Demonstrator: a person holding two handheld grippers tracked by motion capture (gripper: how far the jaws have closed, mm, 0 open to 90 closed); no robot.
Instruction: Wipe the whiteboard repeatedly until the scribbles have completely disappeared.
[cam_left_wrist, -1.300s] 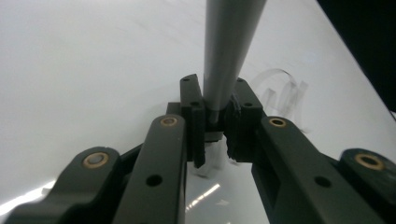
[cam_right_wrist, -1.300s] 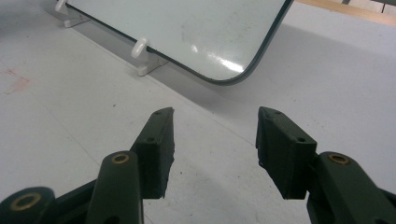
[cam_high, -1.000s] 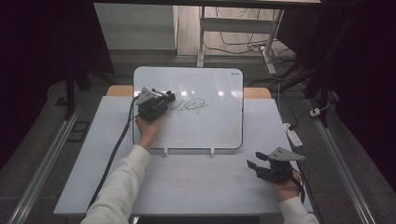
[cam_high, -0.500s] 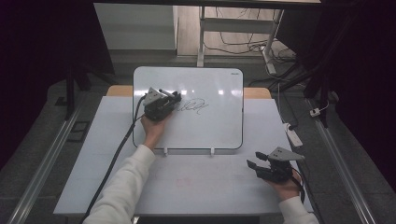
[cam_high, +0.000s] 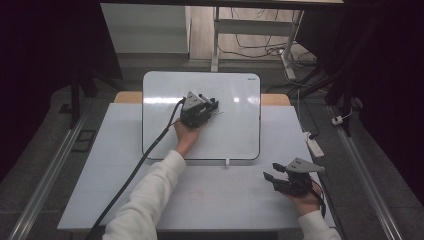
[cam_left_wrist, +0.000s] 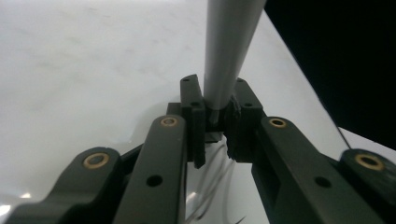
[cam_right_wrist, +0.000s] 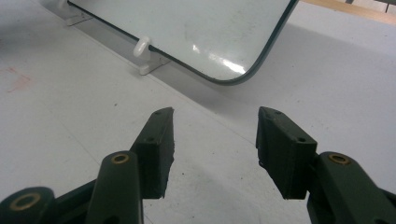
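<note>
A white whiteboard (cam_high: 235, 135) lies flat at the back of the table, with a dark scribble (cam_high: 218, 115) near its middle. My left gripper (cam_high: 212, 106) hovers over that scribble, shut on a grey marker (cam_left_wrist: 229, 51) that stands up between its jaws. Below those jaws, pen lines (cam_left_wrist: 210, 196) show on the board (cam_left_wrist: 93, 70). My right gripper (cam_high: 272, 178) rests near the table's front right, jaws open with nothing between them. In the right gripper view the jaws (cam_right_wrist: 215, 140) point at the board's near corner (cam_right_wrist: 224, 74).
The white table (cam_high: 225, 200) extends in front of the board. Two small white clips (cam_right_wrist: 142, 46) hold the board's near edge. A power strip (cam_high: 315, 146) lies off the table's right side. The left gripper's black cable (cam_high: 140, 165) trails across the table's left.
My left hand has slid to the right across the board with the marker and now covers most of the scribble. The right hand has stayed put.
</note>
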